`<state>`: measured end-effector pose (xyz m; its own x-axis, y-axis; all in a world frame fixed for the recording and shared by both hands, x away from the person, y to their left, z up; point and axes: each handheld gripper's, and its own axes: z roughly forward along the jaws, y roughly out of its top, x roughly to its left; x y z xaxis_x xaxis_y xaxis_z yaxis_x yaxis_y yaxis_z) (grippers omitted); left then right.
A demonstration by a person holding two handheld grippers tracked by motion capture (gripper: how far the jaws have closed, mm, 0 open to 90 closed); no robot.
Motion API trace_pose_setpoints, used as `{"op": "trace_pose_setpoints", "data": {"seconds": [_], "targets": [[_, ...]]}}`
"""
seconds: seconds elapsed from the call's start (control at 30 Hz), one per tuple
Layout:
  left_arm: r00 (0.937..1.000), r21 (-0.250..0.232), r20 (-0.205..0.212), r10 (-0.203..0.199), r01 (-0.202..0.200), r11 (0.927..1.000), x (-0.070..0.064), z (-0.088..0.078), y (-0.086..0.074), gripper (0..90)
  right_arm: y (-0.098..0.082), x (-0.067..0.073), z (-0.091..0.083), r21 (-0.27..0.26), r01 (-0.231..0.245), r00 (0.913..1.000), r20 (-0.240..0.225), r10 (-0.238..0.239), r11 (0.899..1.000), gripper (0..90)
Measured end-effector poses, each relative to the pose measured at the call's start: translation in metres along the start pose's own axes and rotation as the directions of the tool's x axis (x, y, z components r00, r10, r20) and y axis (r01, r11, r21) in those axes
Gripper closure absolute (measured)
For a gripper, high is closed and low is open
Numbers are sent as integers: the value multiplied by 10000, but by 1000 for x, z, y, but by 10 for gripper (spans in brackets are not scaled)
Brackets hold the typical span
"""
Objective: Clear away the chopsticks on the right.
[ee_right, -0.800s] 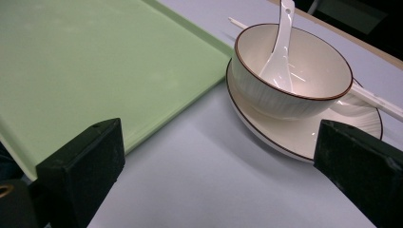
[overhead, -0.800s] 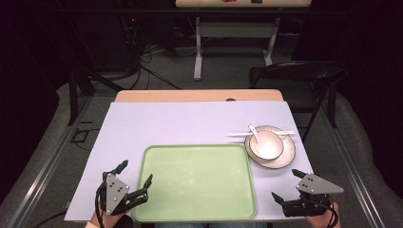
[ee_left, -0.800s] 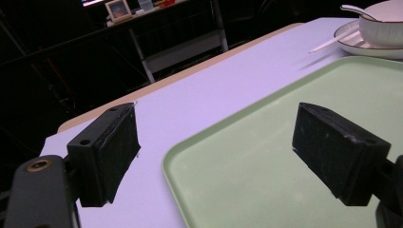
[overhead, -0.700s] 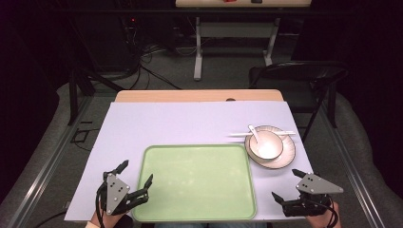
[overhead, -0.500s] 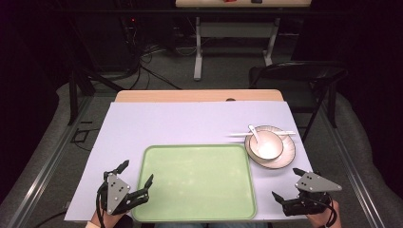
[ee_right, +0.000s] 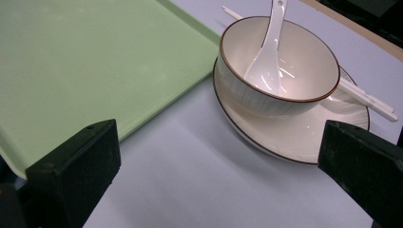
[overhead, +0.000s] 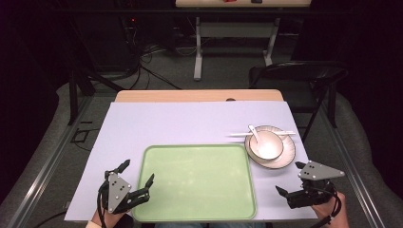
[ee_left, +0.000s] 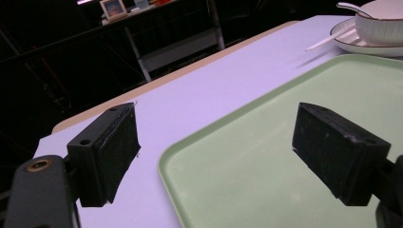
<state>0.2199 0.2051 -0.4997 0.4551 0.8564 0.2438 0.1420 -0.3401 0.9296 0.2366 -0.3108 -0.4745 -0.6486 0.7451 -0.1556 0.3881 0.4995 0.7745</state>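
High view first: the table [overhead: 142, 124], covered by a pale lilac sheet, takes up the middle of the frame, with a strip of bare wood showing along its far edge. On it, toward the lower centre, lies a light green tray [overhead: 197, 180], flat and bare. Just off the tray's upper right corner sits a cream plate [overhead: 283, 159] with a dark rim line, and on the plate stands a cream bowl [overhead: 265, 145]. A white spoon [overhead: 254, 132] leans inside the bowl, handle pointing up and left. White chopsticks [overhead: 237, 135] lie across the far side of the plate, their tips sticking out to the left over the sheet.

At the lower left of the frame the left gripper [overhead: 139, 173] hovers at the tray's left edge, jaws spread wide; in the left gripper view one jaw sits over the lilac sheet and the other over the tray [ee_left: 294, 95], with nothing between them. At the lower right the right gripper [overhead: 290, 178] hangs just below the plate, clear of it. In the right gripper view its jaws stand far apart at the bottom corners, gripping nothing, with the bowl [ee_right: 275, 76] and spoon [ee_right: 266, 61] ahead and the tray's corner [ee_right: 95, 66] in the upper left.
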Motion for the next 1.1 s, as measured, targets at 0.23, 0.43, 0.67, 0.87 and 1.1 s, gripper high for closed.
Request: {"op": "trace_pose_setpoints", "data": {"seconds": [0.23, 0.43, 0.67, 0.87, 1.1], "targets": [[10000, 14, -44, -81, 81, 10000, 1, 0, 0, 154, 18, -16, -3, -16, 142, 9999, -66, -142, 9999, 0], [10000, -54, -42, -70, 70, 10000, 0, 0, 0, 154, 42, -34, 3, 150, 414, 9989, -241, -410, 9990, 0], [10000, -60, -31, -60, 59, 10000, 1, 1, 0, 154, 59, -48, 15, 526, 619, 9969, -528, -591, 9967, 0], [10000, -83, -52, -81, 81, 9999, 0, 0, 0, 154, 70, -61, 23, 805, 680, 9962, -603, -632, 9944, 0], [9999, -78, -51, -86, 86, 9999, 0, 0, 0, 154, 85, -89, 39, 1194, 534, 9968, -657, -457, 9914, 0]]}}
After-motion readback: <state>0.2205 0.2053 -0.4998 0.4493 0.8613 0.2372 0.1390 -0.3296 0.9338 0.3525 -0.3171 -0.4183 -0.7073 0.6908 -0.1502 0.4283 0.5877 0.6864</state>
